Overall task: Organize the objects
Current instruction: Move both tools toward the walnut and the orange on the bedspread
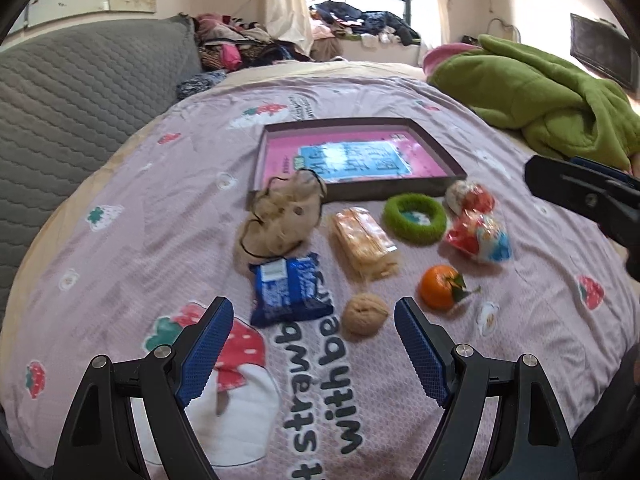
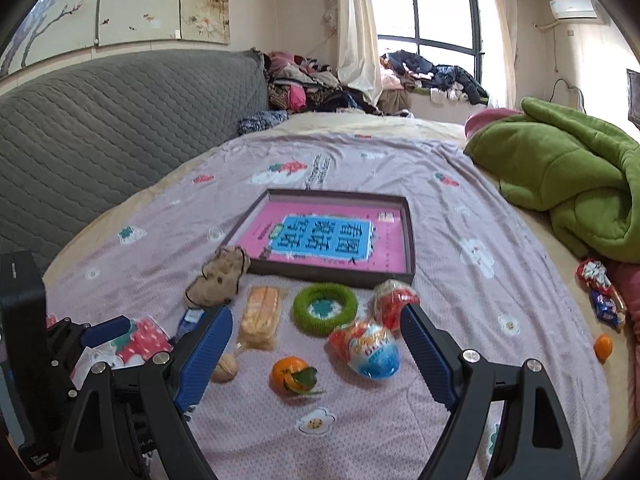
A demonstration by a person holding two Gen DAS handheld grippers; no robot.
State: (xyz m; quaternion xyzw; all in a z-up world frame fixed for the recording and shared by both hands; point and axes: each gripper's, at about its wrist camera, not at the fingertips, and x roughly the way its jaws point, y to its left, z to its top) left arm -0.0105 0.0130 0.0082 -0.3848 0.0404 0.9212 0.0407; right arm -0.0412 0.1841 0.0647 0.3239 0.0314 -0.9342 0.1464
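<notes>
A dark shallow tray [image 1: 452, 160] [image 2: 410, 240] with a pink and blue book in it lies on the pink bedsheet. In front of it lie a beige pouch [image 1: 280, 216], a blue snack packet [image 1: 288, 292], a cracker pack [image 1: 362, 240], a green ring [image 1: 414, 218], a red wrapped sweet [image 1: 470, 196], a red and blue egg packet [image 1: 480, 238] [image 2: 370, 350], a tangerine [image 1: 438, 286] [image 2: 290, 372] and a walnut [image 1: 364, 314] [image 2: 226, 366]. My left gripper [image 1: 312, 302] hovers open near the packet and walnut. My right gripper [image 2: 316, 312] hovers open before the tangerine and egg packet.
A crumpled green blanket [image 2: 568, 176] fills the bed's right side. Below it lie loose snack packets [image 2: 600, 284] and a second tangerine [image 2: 603, 346]. A grey quilted headboard [image 2: 120, 120] bounds the left. Piled clothes [image 2: 304, 88] sit at the far end.
</notes>
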